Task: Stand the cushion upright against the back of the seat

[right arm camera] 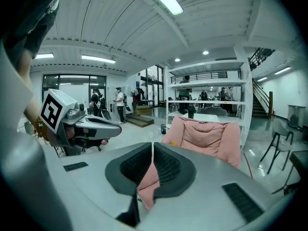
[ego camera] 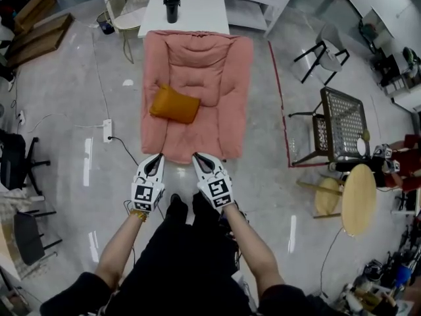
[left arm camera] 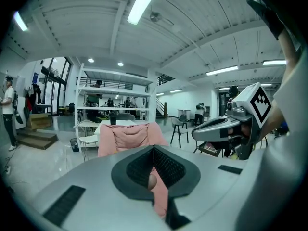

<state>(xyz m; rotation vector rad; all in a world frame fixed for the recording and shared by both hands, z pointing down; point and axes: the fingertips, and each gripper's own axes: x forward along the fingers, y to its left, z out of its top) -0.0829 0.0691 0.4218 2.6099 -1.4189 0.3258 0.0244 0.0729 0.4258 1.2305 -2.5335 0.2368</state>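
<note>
A pink padded seat stands on the floor ahead of me. An orange cushion lies tilted on its left side, partly on the seat pad and partly against the left arm. My left gripper and right gripper hover side by side at the seat's front edge, both shut with nothing in them. The left gripper view looks over its closed jaws at the pink seat, with the right gripper beside it. From the right gripper view, the closed jaws point at the seat.
A white table with a black cup stands right behind the seat. A metal mesh chair and a round wooden table are at the right. A power strip with cable lies on the floor at the left.
</note>
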